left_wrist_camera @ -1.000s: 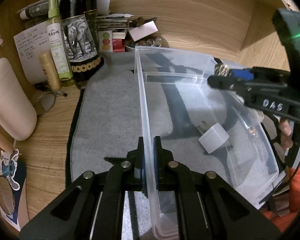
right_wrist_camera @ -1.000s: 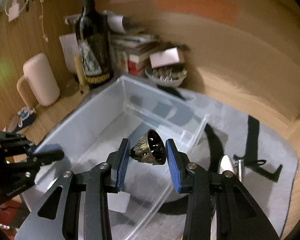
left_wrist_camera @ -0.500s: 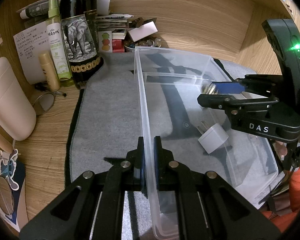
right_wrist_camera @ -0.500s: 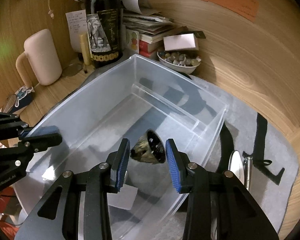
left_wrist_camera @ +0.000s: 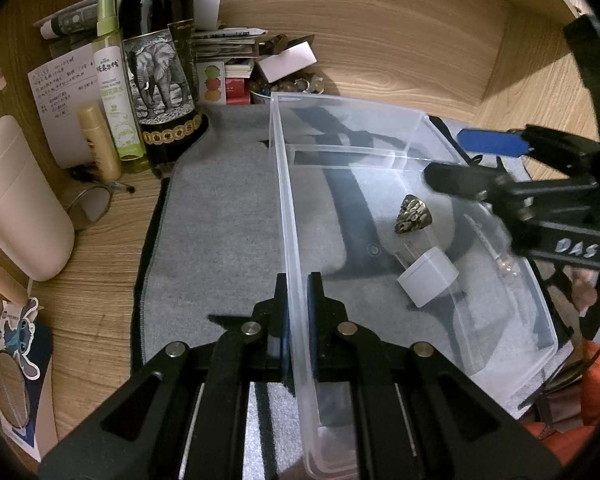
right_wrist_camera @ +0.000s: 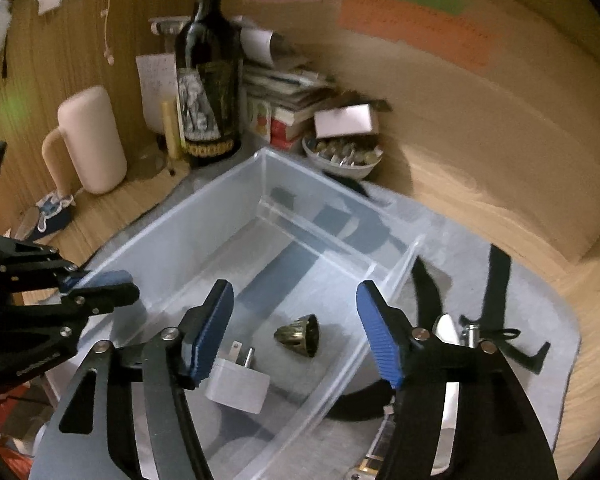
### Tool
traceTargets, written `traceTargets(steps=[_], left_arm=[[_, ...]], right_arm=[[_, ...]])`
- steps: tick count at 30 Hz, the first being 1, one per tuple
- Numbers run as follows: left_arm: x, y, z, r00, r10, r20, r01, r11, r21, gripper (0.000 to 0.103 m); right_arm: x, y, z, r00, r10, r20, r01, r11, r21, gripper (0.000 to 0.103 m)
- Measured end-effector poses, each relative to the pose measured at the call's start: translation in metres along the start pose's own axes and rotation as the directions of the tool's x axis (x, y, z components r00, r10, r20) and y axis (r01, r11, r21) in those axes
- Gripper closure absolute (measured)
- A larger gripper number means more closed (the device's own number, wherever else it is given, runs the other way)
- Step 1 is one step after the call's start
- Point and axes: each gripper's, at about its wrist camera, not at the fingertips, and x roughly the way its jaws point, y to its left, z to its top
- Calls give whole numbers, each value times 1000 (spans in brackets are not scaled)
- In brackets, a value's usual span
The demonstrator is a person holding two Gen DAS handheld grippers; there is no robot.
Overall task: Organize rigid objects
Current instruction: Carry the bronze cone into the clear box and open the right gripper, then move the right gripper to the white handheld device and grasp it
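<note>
Below the right tongs (right_wrist_camera: 296, 334), whose jaws have just been opening and now stand wide with nothing between them, a small brass cone (right_wrist_camera: 298, 336) lies on its side on the floor of the clear plastic bin (right_wrist_camera: 172, 236), in the larger compartment. Apparently it has been let go there, since the pads are apart from it on both sides. Just beside the cone, nearer the left pad of these tongs, lies a white plug adapter (right_wrist_camera: 236, 384), prongs pointing toward the cone.

The left tongs (left_wrist_camera: 298, 312) are closed narrowly on the bin's long side wall, one pad inside and one outside. This grip probably steadies the light bin on the grey mat (left_wrist_camera: 220, 220) while things are dropped in.

To the right of the right tongs, outside the bin and on the mat, lie a knife-like blade (right_wrist_camera: 444, 332) and a short metal piece (right_wrist_camera: 470, 330); these are likely waiting their turn, though their exact kind cannot be told.

Count: two tongs; one bin with two compartments, the smaller far one bare; two things inside the bin; at least two things outside it on the mat. Beyond the tongs stands one dark bottle (left_wrist_camera: 160, 80), not part of the sorting so far as can be judged.
</note>
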Motion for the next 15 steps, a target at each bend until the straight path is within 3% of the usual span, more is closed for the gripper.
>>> traceTargets(steps=[6, 15], left_arm=[[1, 0, 1, 1000, 4, -3, -4, 1000, 0, 96], [1, -1, 1, 1000, 16, -10, -16, 1000, -6, 96]], right_arm=[[-28, -13, 1, 996, -48, 75, 46, 999, 27, 32], [-71, -52, -12, 977, -141, 157, 123, 985, 120, 29]])
